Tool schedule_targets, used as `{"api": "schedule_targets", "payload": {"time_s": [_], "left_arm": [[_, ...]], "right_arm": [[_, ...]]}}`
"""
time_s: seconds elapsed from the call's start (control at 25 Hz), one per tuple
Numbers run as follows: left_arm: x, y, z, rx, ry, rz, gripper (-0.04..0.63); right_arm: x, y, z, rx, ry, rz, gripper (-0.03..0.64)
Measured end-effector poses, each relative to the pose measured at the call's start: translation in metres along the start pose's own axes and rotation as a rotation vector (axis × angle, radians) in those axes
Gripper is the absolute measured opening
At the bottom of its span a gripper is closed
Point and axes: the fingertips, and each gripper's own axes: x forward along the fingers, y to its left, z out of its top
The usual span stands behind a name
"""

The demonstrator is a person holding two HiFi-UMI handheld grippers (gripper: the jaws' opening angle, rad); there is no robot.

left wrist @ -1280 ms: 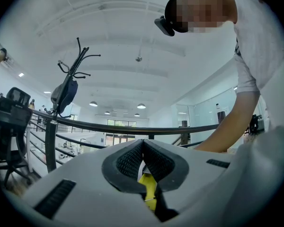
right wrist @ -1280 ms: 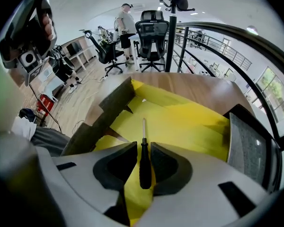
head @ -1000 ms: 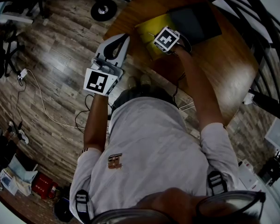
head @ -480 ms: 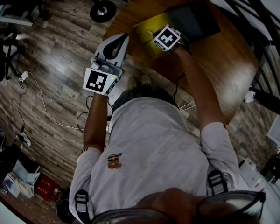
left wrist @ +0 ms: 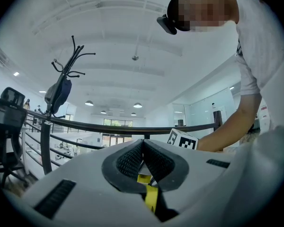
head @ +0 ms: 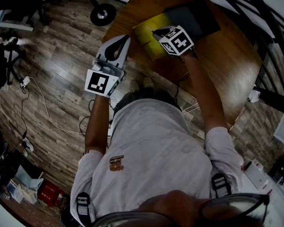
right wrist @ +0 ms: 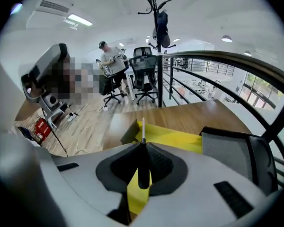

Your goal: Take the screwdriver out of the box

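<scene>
lifting clear of the yellow box (head: 149,36), the right gripper (head: 157,32) sat higher than it had a second before, when its marker cube was low over the box's open inside. the cube now looked larger and more tilted in the head view, shifted slightly toward the dark grey lid (head: 195,17). in the right gripper view the jaws of the right gripper (right wrist: 143,148) were clamped on the black handle of the screwdriver (right wrist: 143,167). its thin pale shaft stuck up past the pads, with its tip in the air above the box (right wrist: 177,138). the screwdriver was out of the box, touching neither it nor the lid (right wrist: 227,151) lying beside it on the wooden table (head: 227,65).

the left gripper (head: 125,39) had not shifted across the frames. it was held level at the table's near edge, just beside the box's corner and partly over the plank floor (head: 57,79). in the left gripper view the jaws of the left gripper (left wrist: 143,144) were closed together, the ribbed pads meeting at their tips with nothing between them. beyond them ran a dark railing (left wrist: 99,126), and the right gripper's marker cube (left wrist: 182,139) showed past it.
</scene>
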Motion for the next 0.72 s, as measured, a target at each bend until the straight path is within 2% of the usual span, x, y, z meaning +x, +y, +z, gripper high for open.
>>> {"api": "schedule_targets", "payload": {"time_s": [0.2, 0.72], "left_arm": [[0.007, -0.012, 0.003, 0.006, -0.002, -0.02, 0.018], [0.03, -0.038, 0.015, 0.028, -0.015, -0.06, 0.018]], "right_arm": [[-0.036, 0.013, 0.025, 0.042, -0.178, 0.022, 0.058], [-0.136, 0.041, 0.07, 0.018, -0.607, 0.055, 0.057]]}}
